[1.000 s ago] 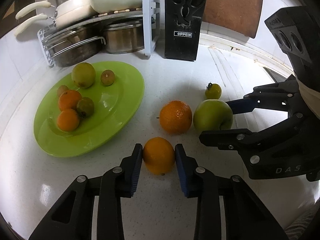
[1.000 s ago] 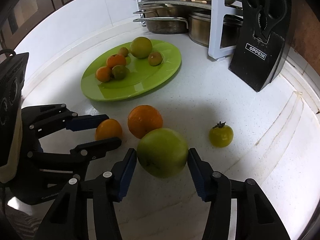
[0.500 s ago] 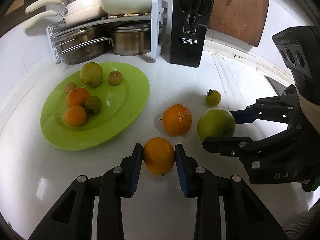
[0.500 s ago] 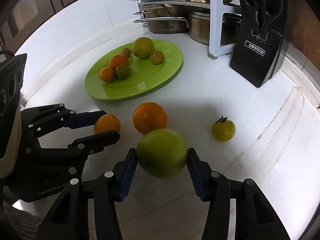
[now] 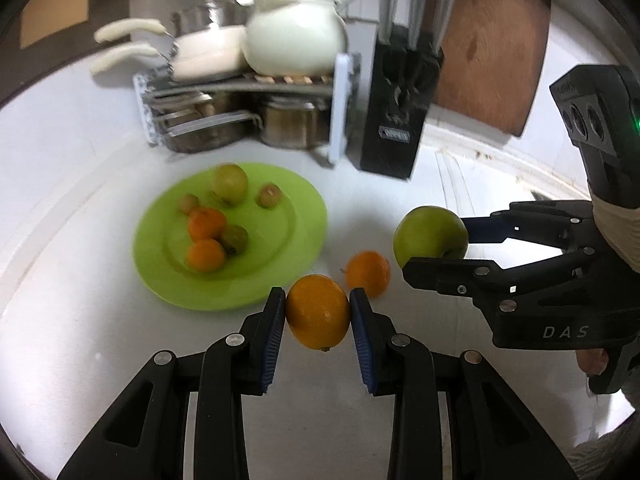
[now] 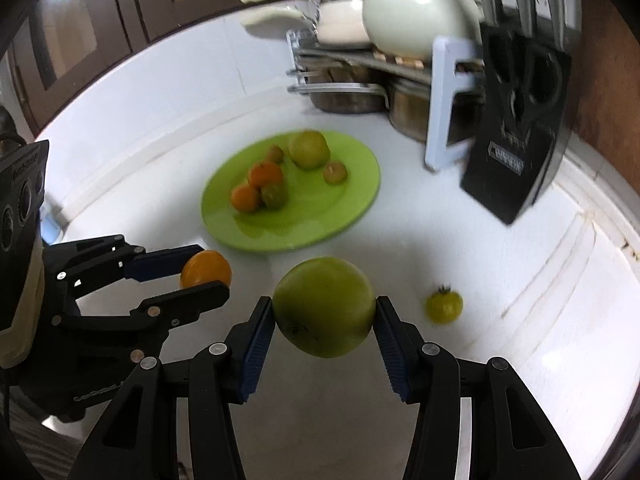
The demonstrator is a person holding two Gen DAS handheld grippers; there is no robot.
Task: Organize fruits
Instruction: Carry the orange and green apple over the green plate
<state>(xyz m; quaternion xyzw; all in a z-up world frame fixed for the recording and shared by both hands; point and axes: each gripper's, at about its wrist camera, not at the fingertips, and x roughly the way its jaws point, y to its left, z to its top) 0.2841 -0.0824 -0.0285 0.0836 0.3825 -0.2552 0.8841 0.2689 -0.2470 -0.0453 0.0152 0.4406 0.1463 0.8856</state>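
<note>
Four oranges (image 5: 318, 312), two green apples (image 6: 325, 307), one green plate (image 6: 352, 208), perhaps four small greenish fruits (image 6: 444, 306).

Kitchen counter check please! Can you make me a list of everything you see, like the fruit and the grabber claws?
Surface: white counter, bare in front.
Job's things: green plate with six fruits; loose orange and small green tomato on the counter.
Clutter: knife block, pot rack, white teapot.
Grippers: left gripper clamps an orange; right gripper clamps a green apple.
Cables: nothing seen.
Surroundings: dark cabinets, wooden board.
</note>
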